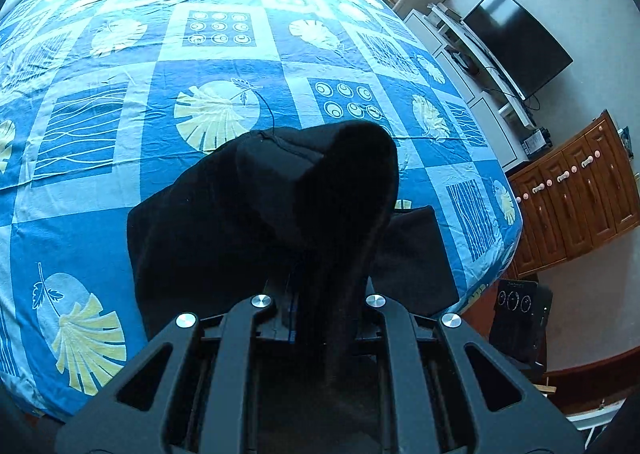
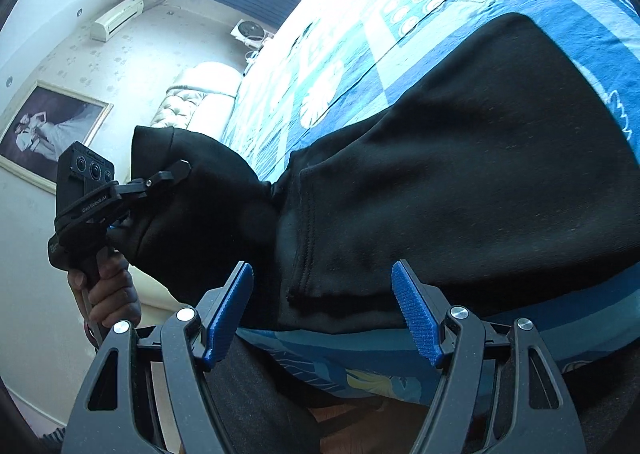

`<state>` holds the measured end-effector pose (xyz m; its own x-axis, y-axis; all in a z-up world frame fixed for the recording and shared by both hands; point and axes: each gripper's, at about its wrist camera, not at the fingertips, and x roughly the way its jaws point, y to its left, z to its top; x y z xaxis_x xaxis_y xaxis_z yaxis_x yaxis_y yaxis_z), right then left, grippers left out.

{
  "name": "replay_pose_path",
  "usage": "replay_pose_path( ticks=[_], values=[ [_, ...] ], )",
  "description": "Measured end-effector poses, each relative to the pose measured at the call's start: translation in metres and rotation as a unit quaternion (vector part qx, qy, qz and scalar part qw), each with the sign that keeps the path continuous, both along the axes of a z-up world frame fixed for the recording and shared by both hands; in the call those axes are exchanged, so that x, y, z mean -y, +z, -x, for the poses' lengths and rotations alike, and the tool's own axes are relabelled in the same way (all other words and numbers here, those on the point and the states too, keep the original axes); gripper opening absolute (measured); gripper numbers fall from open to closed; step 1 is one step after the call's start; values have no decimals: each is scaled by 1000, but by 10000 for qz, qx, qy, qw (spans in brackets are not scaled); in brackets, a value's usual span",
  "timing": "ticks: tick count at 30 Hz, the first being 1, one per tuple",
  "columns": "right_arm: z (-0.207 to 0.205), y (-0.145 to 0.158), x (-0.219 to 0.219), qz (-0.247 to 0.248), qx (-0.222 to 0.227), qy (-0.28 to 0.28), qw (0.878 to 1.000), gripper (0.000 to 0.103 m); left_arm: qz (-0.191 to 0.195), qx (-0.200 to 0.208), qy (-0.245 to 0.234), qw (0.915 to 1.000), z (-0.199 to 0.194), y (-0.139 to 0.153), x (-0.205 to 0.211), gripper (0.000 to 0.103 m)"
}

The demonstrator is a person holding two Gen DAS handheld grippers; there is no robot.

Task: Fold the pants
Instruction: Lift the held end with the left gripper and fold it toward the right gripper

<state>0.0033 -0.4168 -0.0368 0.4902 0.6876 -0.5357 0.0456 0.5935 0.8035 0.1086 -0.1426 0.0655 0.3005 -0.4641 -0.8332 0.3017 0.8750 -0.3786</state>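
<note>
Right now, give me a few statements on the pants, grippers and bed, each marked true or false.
1. The left gripper is shut on the pants. True.
2. The right gripper is clamped on the pants. False: its jaws stand open, the blue pads on either side of the hem, not pressing it.
3. The pants are black. True.
4. The pants lie on a plain white bedsheet. False: the bedsheet is blue with leaf and circle prints.
5. A dark TV stands beyond the bed. True.

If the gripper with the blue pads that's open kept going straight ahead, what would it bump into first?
Probably the black pants on the bed: the right gripper points at their near edge, pads open with nothing between them. Depth is hard to judge.
</note>
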Motion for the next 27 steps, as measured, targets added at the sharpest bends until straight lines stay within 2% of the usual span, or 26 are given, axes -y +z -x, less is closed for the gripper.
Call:
replay_pose_path(
  ticks=[5, 12, 18, 27],
  values=[
    [8, -3, 40, -84, 394, -758, 9963, 71, -384, 38, -157, 9991, 5, -25, 48, 13],
    [18, -16, 82, -161, 553, -1594, 9855, 71, -955, 280, -378, 9943, 14, -53, 104, 13],
    [22, -26, 93, -400, 638, -1797, 9808, 71, -1420, 440, -373, 9882, 19, -74, 135, 13],
    [28, -35, 102, -708, 777, -1824, 9776, 71, -1667, 592, -244, 9839, 21, -89, 147, 13]
  ],
)
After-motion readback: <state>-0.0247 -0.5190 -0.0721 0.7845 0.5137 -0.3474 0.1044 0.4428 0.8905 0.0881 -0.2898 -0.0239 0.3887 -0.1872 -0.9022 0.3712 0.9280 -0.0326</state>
